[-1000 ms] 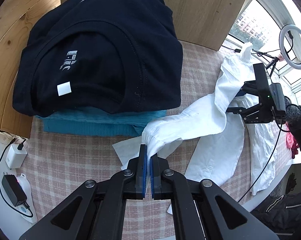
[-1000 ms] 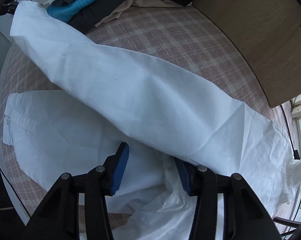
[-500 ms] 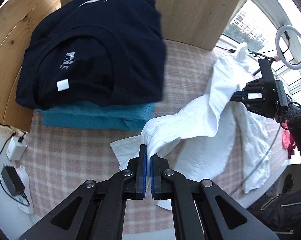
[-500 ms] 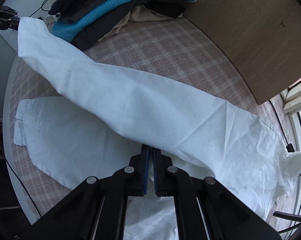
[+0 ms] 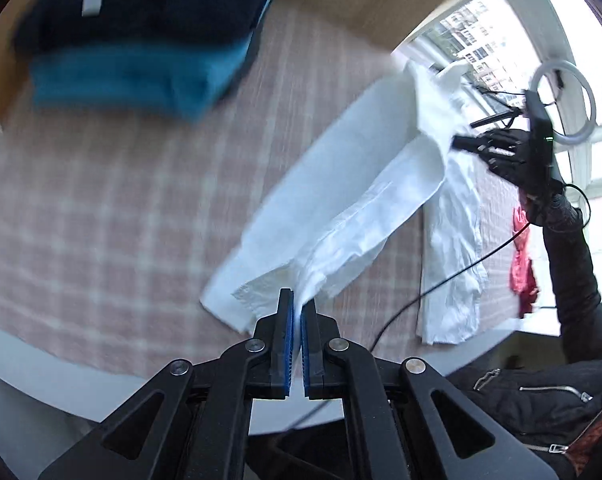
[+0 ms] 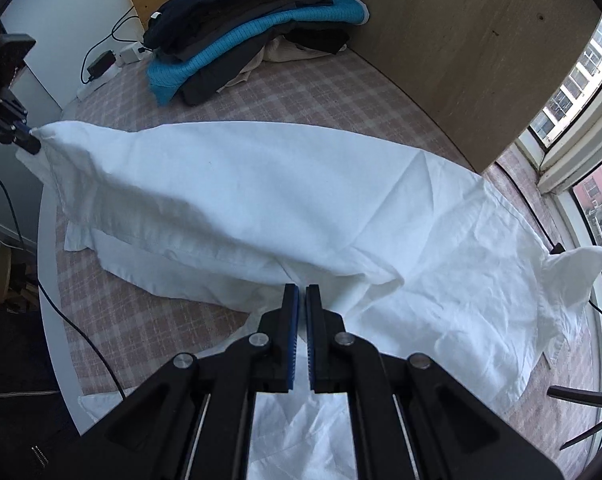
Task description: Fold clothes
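Right claw (image 6: 302, 300) has just snapped shut on the white shirt (image 6: 261, 200), left claw (image 5: 296, 304) already pinching its cuff, so the sleeve now lifts off the checked desk (image 5: 101, 200) for folding.

I hold both grippers angled steeply down: the left gripper (image 5: 297, 306) pinched tight on white cloth, the right gripper (image 6: 302, 300) clamped too, my dark sleeve (image 5: 573, 272) behind it.
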Demonstrator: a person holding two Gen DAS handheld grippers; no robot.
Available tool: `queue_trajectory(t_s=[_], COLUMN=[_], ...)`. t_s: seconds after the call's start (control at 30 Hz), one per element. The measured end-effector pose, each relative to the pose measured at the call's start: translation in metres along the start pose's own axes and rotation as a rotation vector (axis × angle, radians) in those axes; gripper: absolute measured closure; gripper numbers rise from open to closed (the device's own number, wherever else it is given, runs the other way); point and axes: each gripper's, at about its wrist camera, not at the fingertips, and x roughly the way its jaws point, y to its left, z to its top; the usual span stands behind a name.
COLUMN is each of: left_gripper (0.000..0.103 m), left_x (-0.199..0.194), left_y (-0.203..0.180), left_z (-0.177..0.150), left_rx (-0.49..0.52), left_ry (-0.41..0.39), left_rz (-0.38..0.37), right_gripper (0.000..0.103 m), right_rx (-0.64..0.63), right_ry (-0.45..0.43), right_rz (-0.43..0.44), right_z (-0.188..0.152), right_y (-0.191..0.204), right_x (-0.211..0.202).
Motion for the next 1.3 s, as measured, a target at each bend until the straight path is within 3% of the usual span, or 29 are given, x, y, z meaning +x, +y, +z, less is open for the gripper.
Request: queue_trajectory(t_s=[0.07,0.13,0.2,0.3,0.57,0.63,0.7,0.73,0.8,1.0,1.23,1.3], left_gripper=[0.1,0.094,0.088,0.086,0.085,0.085,0.084,0.083,0.069,0.07,0.071,0.09], left_x=[0.025,0.047,0.058,0.05,0.031,0.036,0.043,0.049,0.061,0.097,0.112,0.111], left_y=[0.019,0.032,0.043,0.045,-0.002,-0.023,-0.048,-0.062,-0.083,-0.107,-0.116,-0.119], left_z=[-0.003,-0.005,-0.005,-0.008,-0.05,-0.058,-0.064,-0.065,-0.066,-0.065,-0.07,-0.07], left_rx=[-0.047,-0.06,-0.085,-0.104,0.006,0.058,0.124,0.161,0.235,0.372,0.434,0.45], left_ry=[0.035,0.06,0.054,0.006,-0.051,-0.07,-0.091,-0.096,-0.09,-0.03,-0.009,-0.015], left_rz=[-0.016,0.059,0.127,0.121,0.226,0.268,0.302,0.302,0.305,0.435,0.48,0.481], right_gripper=[0.099,0.099,0.099,0.099,0.097,0.091,0.078,0.077,0.077,0.077,0.077,0.077], right_rx=[0.013,0.028,0.025,0.006,0.001,0.012,0.019,0.02,0.023,0.088,0.207,0.256], right_ry=[0.003,0.007,0.021,0.016,-0.04,-0.061,-0.07,-0.071,-0.073,-0.056,-0.087,-0.097], right_rz=[0.01,0.016,-0.001,-0.039,-0.09,-0.044,0.003,0.028,0.074,0.103,0.086,0.089], right_z=[-0.003,-0.001,0.002,0.007,0.002,-0.005,-0.01,-0.012,-0.016,-0.029,-0.052,-0.061], right_y=[-0.002,-0.002,0.0,0.002,0.019,0.036,0.055,0.066,0.087,0.088,0.057,0.045], right_x=[0.007,0.019,0.031,0.04,0.005,-0.008,-0.012,-0.011,-0.009,-0.001,-0.018,-0.023])
